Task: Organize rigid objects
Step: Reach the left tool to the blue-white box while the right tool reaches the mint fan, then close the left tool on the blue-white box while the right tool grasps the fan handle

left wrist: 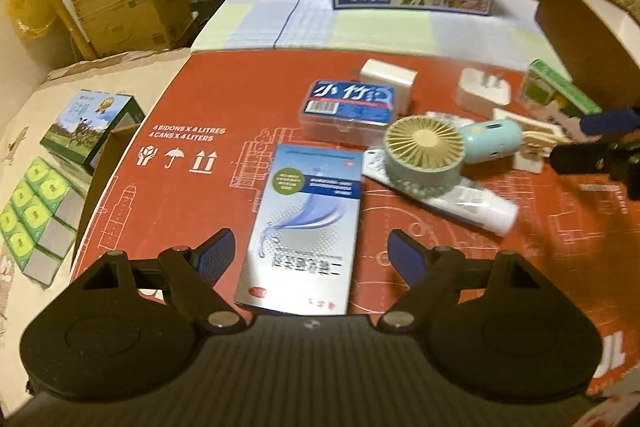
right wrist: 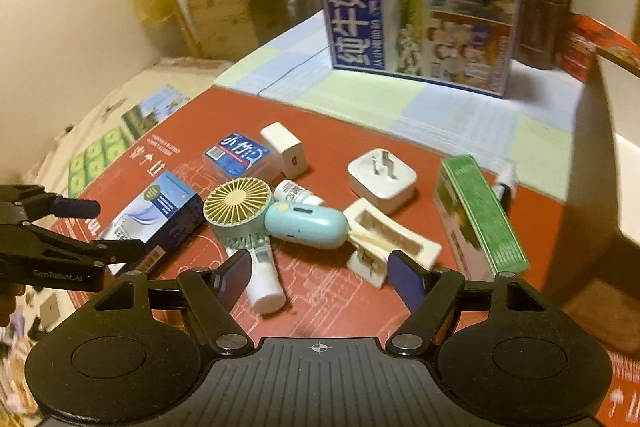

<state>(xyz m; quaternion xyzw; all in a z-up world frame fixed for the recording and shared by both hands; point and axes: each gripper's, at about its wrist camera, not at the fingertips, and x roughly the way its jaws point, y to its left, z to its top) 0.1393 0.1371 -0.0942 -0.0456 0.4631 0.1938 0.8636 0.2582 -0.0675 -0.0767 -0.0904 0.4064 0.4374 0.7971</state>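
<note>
A silver-blue box (left wrist: pixel 304 227) lies flat on the red cardboard sheet (left wrist: pixel 192 179), between the fingers of my left gripper (left wrist: pixel 312 253). The jaws stand wide and the pads are clear of the box on both sides. To its right is a heap: a teal hand fan (right wrist: pixel 238 203), a white tube (right wrist: pixel 262 279), a cream clip (right wrist: pixel 384 247), a white plug adapter (right wrist: pixel 382 177) and a green box (right wrist: pixel 480 219). My right gripper (right wrist: pixel 322 277) hovers open over the near edge of this heap, with nothing between its pads. The tube's end is beside its left finger.
A clear case with a blue label (left wrist: pixel 348 111) and a white charger cube (left wrist: pixel 388 77) sit behind the fan. A tall milk carton box (right wrist: pixel 416 11) stands at the back beside a brown jar (right wrist: pixel 540 23). Green tissue packs (left wrist: pixel 32 215) lie off the sheet's left edge.
</note>
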